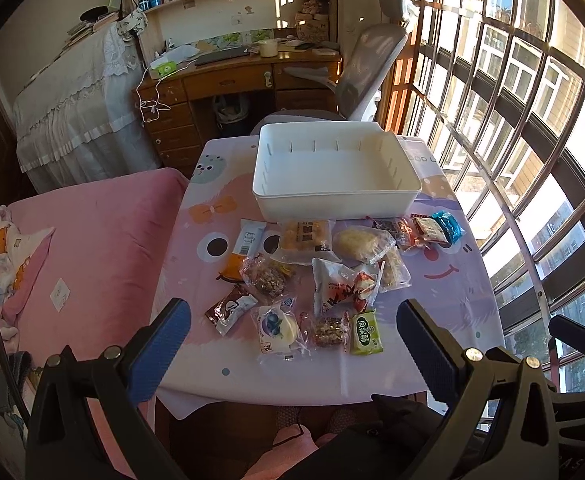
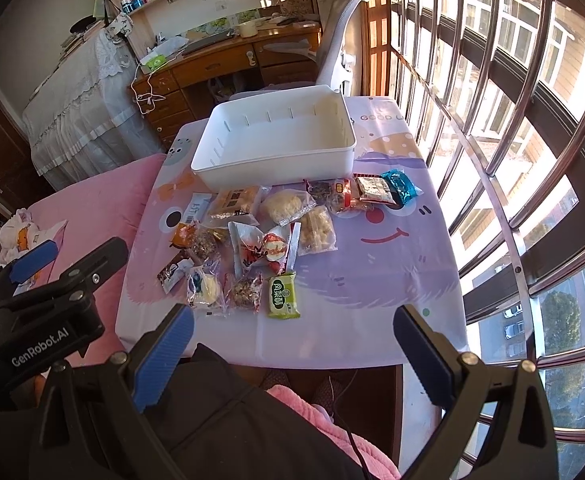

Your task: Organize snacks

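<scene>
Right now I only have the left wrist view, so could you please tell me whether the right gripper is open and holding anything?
Observer: The right gripper is open, with nothing between its blue pads.
Operator: Thank you. What lies straight ahead of it?
Observer: The green packet, at the near end of the snack pile on the table.
Operator: And how does my left gripper look from there?
Observer: The left gripper is off the table's left side, in front of the pink bed, and its body reads GenRobot.AI.
</scene>
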A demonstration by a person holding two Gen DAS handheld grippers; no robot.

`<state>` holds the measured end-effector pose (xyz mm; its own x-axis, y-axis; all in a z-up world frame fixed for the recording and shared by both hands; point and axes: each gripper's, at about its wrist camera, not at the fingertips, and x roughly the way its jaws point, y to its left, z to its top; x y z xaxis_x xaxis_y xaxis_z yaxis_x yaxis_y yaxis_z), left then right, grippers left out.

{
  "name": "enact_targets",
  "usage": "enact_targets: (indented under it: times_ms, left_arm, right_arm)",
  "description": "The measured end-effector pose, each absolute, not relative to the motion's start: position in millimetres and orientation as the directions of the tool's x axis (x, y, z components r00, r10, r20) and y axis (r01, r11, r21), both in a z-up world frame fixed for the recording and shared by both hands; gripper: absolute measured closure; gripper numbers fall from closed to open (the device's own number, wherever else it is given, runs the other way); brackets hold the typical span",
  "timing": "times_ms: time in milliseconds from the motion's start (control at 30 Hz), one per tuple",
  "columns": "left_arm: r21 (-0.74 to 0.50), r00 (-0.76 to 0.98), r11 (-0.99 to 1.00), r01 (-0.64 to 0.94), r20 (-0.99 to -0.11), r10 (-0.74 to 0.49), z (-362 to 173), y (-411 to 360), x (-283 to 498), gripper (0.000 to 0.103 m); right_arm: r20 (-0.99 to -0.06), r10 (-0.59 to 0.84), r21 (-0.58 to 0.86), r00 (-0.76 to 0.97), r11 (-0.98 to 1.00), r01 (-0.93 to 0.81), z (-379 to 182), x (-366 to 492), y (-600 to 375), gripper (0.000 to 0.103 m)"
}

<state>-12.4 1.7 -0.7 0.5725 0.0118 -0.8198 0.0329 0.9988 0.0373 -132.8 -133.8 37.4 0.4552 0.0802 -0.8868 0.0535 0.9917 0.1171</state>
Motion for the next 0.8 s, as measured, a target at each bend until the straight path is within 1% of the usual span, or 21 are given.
enact_targets:
  times_ms: [100, 400, 567, 800]
  left_arm:
    - [0.035, 0.564, 0.999, 0.009, -0.825, 0.024, 5, -5, -17, 0.001]
    - [0.008, 0.573, 0.998, -0.065, -0.818, 0.044, -2, -4, -28, 0.001]
    - [0.035, 0.572, 0.994, -0.105, -0.815, 0.089, -5, 3, -31, 0.001]
    - [0.064, 0.519, 0.989, -0.132, -0.846, 0.123, -17, 26, -26, 0.001]
  right_arm:
    - [-0.886, 0.094, 0.122, 0.454, 0.992, 0.031, 37, -133, -137, 0.002]
    - [-0.879, 0.134, 0.142, 0.458, 0.990, -0.017, 36, -131, -151, 0.002]
    - [-0.870, 0.168, 0.168, 0.464, 0.985, -0.043, 33, -128, -154, 0.002]
    - [-0.869, 0.201, 0.198, 0.452, 0.979, -0.055, 20, -115, -153, 0.002]
